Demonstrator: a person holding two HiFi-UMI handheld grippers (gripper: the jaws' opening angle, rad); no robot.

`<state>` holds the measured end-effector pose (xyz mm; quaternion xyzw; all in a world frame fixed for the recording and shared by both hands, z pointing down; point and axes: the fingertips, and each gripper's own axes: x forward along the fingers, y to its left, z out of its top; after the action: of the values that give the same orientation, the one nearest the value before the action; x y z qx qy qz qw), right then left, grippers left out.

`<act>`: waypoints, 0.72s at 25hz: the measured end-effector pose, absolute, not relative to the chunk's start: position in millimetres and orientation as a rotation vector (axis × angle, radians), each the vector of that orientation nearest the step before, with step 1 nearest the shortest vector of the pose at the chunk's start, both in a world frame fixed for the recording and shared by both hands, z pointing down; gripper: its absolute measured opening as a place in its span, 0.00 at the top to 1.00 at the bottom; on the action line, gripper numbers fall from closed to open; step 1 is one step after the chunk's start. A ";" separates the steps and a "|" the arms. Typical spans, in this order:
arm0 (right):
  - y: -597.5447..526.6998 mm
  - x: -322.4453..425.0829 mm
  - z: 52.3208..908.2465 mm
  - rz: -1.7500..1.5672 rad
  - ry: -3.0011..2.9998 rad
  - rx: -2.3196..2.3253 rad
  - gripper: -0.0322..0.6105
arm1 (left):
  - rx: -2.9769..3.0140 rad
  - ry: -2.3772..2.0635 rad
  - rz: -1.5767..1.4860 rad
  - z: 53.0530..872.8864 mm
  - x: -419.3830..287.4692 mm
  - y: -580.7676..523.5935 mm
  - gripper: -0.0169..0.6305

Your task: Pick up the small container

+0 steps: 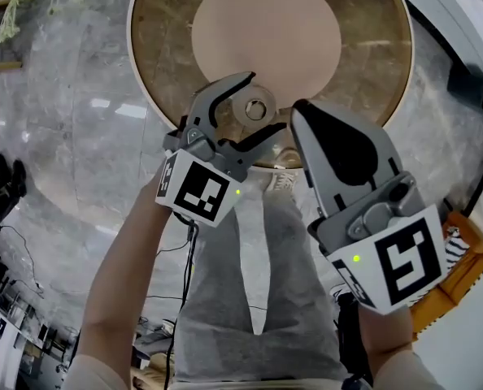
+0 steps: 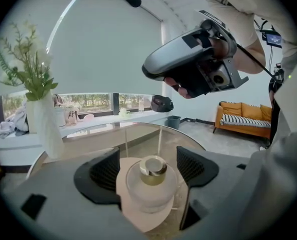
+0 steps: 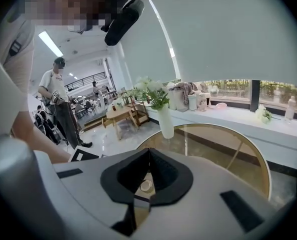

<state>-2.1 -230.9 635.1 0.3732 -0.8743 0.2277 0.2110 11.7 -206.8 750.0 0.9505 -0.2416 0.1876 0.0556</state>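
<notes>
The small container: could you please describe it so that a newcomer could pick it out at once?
Start at the round glass table with the pink disc at its middle. The small container sits on the disc's near edge, between the open jaws of the left gripper. It is a squat, whitish pot with a gold ring top, unlike the tall white vase.

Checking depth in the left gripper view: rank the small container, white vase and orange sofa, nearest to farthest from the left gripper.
1. small container, between the jaws.
2. white vase, left.
3. orange sofa, far right.
</notes>
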 end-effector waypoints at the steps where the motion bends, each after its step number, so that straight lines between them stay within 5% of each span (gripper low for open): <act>1: -231.5 -0.8 640.1 0.634 -2.425 1.034 0.94 | 2.874 -0.731 0.564 755.9 13.1 -208.2 0.45; 18: -228.9 -10.9 687.9 0.727 -2.476 1.006 0.94 | 2.826 -0.644 0.668 815.7 19.5 -203.9 0.45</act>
<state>-10.9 -228.9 687.9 0.3571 -0.8785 0.2580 0.1848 19.5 -203.9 815.7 0.9468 -0.2157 0.2238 0.0834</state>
